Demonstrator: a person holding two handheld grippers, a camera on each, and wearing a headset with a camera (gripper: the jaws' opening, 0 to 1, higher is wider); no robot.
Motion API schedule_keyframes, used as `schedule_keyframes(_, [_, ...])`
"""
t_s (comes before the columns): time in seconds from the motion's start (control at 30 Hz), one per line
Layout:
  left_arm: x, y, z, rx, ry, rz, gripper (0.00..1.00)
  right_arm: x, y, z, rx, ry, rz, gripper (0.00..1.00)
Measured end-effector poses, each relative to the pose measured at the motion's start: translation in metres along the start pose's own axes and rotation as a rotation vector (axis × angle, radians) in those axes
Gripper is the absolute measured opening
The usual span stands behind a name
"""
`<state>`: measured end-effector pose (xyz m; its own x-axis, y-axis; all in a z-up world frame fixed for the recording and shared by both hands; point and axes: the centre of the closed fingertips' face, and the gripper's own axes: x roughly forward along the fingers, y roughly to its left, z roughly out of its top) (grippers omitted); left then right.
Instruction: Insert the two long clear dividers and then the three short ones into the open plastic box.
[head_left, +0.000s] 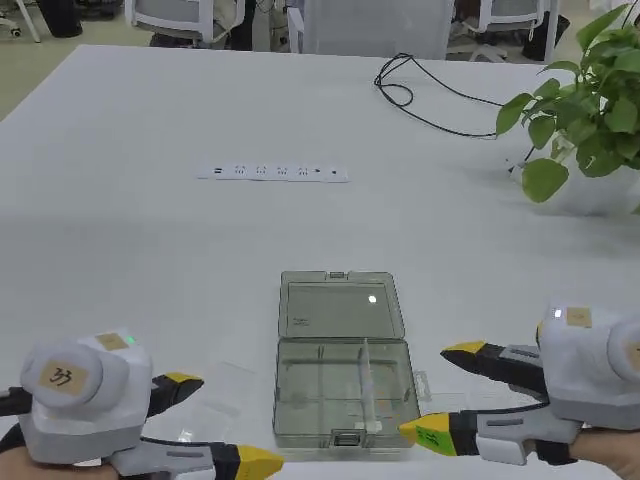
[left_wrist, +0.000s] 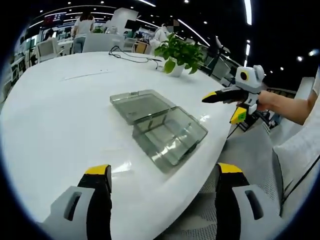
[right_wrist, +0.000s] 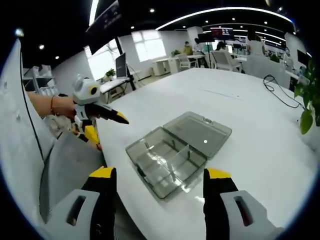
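Nearest to us, the left gripper (head_left: 232, 421) and the right gripper (head_left: 431, 390) sit low at either side of the work. Both have their yellow-tipped fingers spread wide and hold nothing. Between them, close to the near edge of the white tabletop (head_left: 150, 250), lies the smoky clear box (head_left: 300, 432), open, with its lid (head_left: 340, 305) folded flat away from us. Inside we can make out one clear strip (head_left: 367, 385) running front to back, which we take for a long divider already seated, though slots and ribs in the walls are hard to tell from it. Faint clear glints on the tabletop beside the box may be loose dividers, but we cannot be sure. We judge the task is early, with the next long divider yet to be fetched. To do that well, we should pinch the strip by its upper edge near the middle and keep it upright. We then line both ends with a matching pair of wall slots before pressing down evenly, while the free gripper steadies the light box so it does not skate. Farther off lie a white power strip (head_left: 283, 172), then a looped black cable (head_left: 420, 95) and a leafy plant (head_left: 585, 110) at the right.
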<state>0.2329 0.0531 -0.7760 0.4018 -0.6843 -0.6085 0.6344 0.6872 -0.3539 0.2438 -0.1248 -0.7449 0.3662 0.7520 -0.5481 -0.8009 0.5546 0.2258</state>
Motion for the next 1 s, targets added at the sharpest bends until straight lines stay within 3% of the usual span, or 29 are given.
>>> schedule_keyframes(0.37, [0.009,0.033,-0.023,-0.066,0.115,0.127,0.72,-0.01,0.0,-0.016,-0.03,-0.015,0.002,0.74])
schedule_keyframes(0.4, [0.01,0.039,-0.029,-0.061,0.15,0.159,0.7,-0.01,0.0,-0.019,-0.027,-0.013,-0.001,0.74])
schedule_keyframes(0.57, [0.02,0.047,-0.04,-0.073,0.205,0.2,0.63,-0.01,0.001,-0.021,-0.014,-0.018,-0.005,0.74])
schedule_keyframes(0.77, [0.024,0.056,-0.05,-0.027,0.274,0.26,0.56,-0.011,0.001,-0.018,-0.003,-0.036,-0.012,0.74])
schedule_keyframes(0.8, [0.024,0.058,-0.048,-0.009,0.263,0.27,0.54,-0.011,0.001,-0.019,-0.004,-0.036,-0.012,0.74])
schedule_keyframes(0.9, [0.024,0.06,-0.05,-0.007,0.283,0.294,0.5,-0.011,0.003,-0.019,-0.005,-0.043,-0.007,0.75])
schedule_keyframes(1.0, [0.02,0.063,-0.052,0.035,0.312,0.33,0.44,-0.012,0.004,-0.02,-0.008,-0.046,-0.003,0.76])
